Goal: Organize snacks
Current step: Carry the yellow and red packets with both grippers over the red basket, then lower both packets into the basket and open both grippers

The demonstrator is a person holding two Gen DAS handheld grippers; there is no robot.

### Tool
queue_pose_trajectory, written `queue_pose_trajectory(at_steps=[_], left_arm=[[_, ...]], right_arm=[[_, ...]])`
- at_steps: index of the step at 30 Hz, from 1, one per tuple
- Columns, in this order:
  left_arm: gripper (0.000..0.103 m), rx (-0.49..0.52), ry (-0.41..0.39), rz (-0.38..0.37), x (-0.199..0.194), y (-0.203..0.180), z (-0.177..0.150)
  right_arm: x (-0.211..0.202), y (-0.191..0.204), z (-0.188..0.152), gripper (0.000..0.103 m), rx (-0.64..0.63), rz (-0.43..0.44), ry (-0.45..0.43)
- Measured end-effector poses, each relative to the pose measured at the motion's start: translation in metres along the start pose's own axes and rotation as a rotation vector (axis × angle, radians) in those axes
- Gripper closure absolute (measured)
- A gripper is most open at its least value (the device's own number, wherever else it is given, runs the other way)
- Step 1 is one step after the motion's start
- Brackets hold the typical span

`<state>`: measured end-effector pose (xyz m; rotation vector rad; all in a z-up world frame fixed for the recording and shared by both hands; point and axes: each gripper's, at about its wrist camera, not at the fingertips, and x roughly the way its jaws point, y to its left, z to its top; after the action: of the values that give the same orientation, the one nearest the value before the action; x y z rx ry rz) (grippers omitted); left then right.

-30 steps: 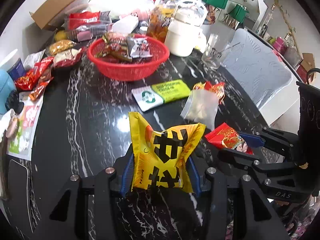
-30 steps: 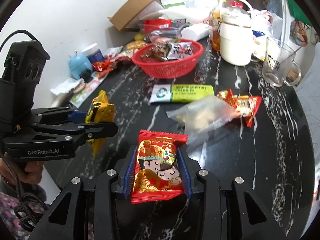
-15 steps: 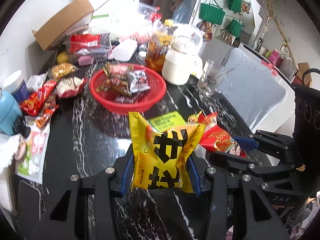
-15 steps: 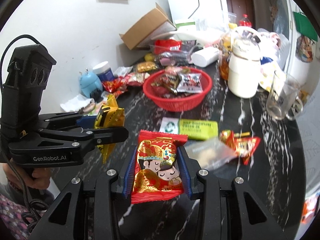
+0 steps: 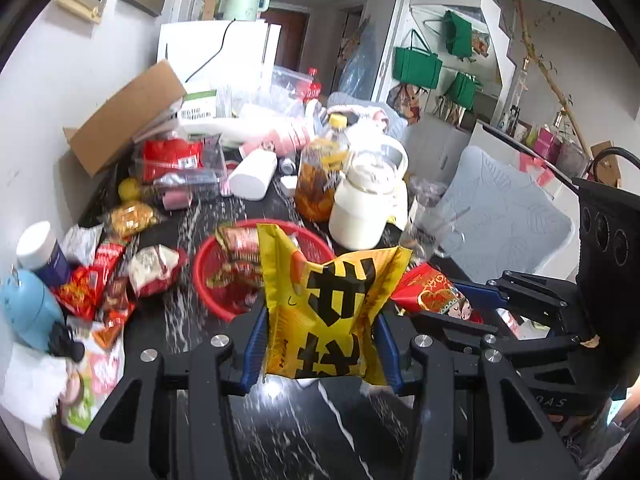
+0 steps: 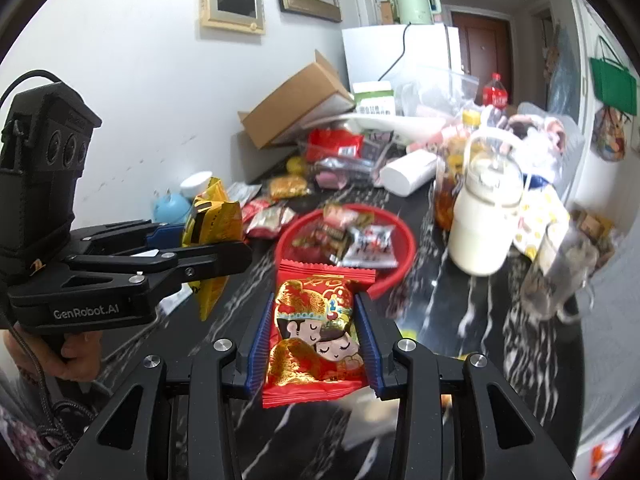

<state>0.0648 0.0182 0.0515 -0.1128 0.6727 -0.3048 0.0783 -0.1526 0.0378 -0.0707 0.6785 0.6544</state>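
My left gripper (image 5: pixel 320 320) is shut on a yellow snack packet (image 5: pixel 328 312) with black characters, held above the black marble table just short of the red basket (image 5: pixel 208 280). My right gripper (image 6: pixel 316 336) is shut on a red snack packet (image 6: pixel 316 332) with a cartoon couple, held just in front of the same red basket (image 6: pixel 400 264), which holds several wrapped snacks. In the left wrist view the right gripper (image 5: pixel 460 312) and its red packet (image 5: pixel 432 292) are at the right. In the right wrist view the left gripper (image 6: pixel 200 248) and yellow packet (image 6: pixel 212 220) are at the left.
A white kettle (image 6: pixel 484 220) and a glass mug (image 6: pixel 556 276) stand right of the basket. A jar of pickles (image 5: pixel 320 180), a cardboard box (image 5: pixel 124 116), a blue toy (image 5: pixel 28 308) and several loose snack packets (image 5: pixel 92 276) crowd the far and left table side.
Both grippers have lifted and moved forward towards the red basket, each holding its packet. The green packet and clear bag on the table have dropped out of sight below them.
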Motion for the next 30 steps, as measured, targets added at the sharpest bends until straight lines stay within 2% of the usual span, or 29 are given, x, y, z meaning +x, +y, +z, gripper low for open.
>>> queue_pose_trajectory(at_steps=[8,15,22,30], left_arm=[[0.056,0.030,-0.041,0.023,0.019,0.008,0.032],[0.056,0.019,-0.056,0.055,0.040,0.021,0.046],[0.056,-0.032,0.000,0.050,0.078,0.045,0.044],[0.057,-0.078,0.072,0.064,0.110,0.067,0.034]], right_arm=[[0.016,-0.016,0.035,0.064,-0.022,-0.020,-0.039],[0.039,-0.031,0.058,0.064,-0.022,-0.030,-0.042],[0.067,-0.040,0.068,0.064,-0.022,-0.031,-0.028],[0.106,-0.044,0.064,0.064,-0.016,-0.022,0.036]])
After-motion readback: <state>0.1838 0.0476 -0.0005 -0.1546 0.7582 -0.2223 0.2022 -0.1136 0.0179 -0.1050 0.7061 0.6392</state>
